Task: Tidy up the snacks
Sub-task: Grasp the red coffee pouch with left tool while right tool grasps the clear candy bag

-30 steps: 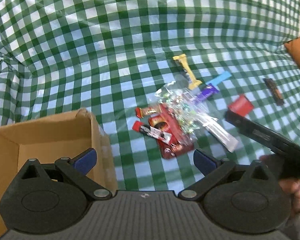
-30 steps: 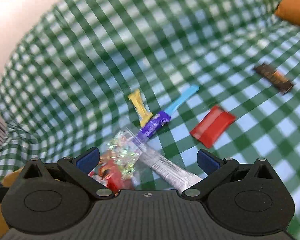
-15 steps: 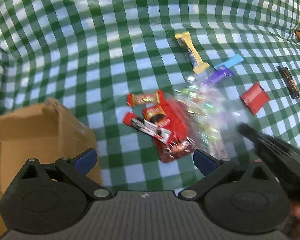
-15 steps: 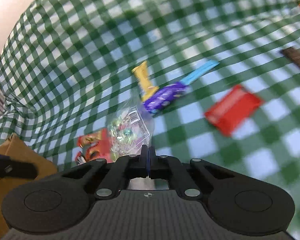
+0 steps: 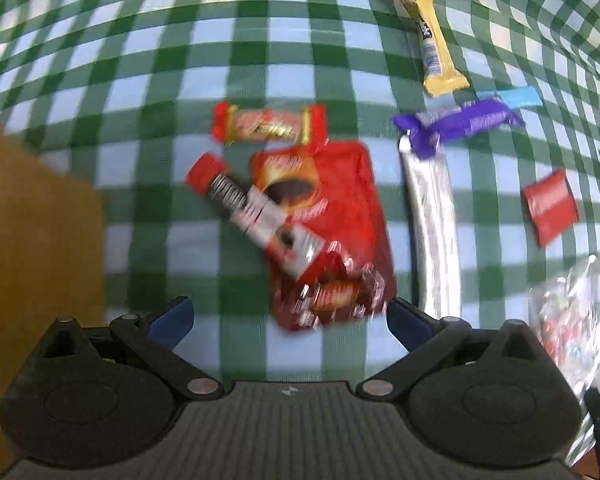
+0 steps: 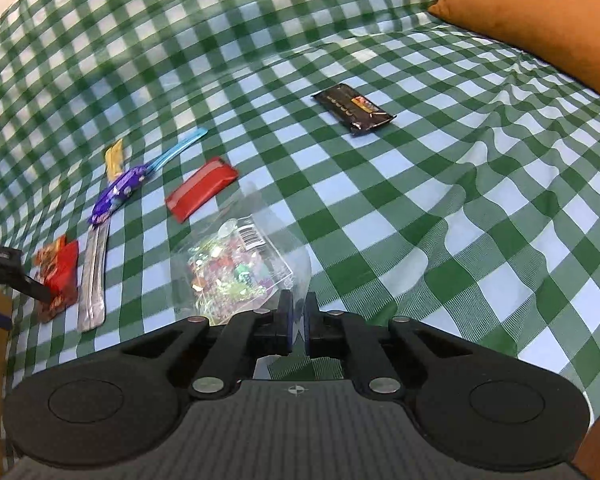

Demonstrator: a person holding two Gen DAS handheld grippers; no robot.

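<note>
Right gripper [image 6: 296, 320] clenched on edge of clear candy bag [image 6: 232, 272], bag trailing ahead-left of jaws over checked cloth [image 6: 420, 208]. Left gripper [image 5: 288, 320] spread wide, nothing grasped, above red packet [image 5: 340, 216]; packet's near end just ahead, between jaws. Silver stick [image 5: 436, 232] beyond right jaw.
</note>
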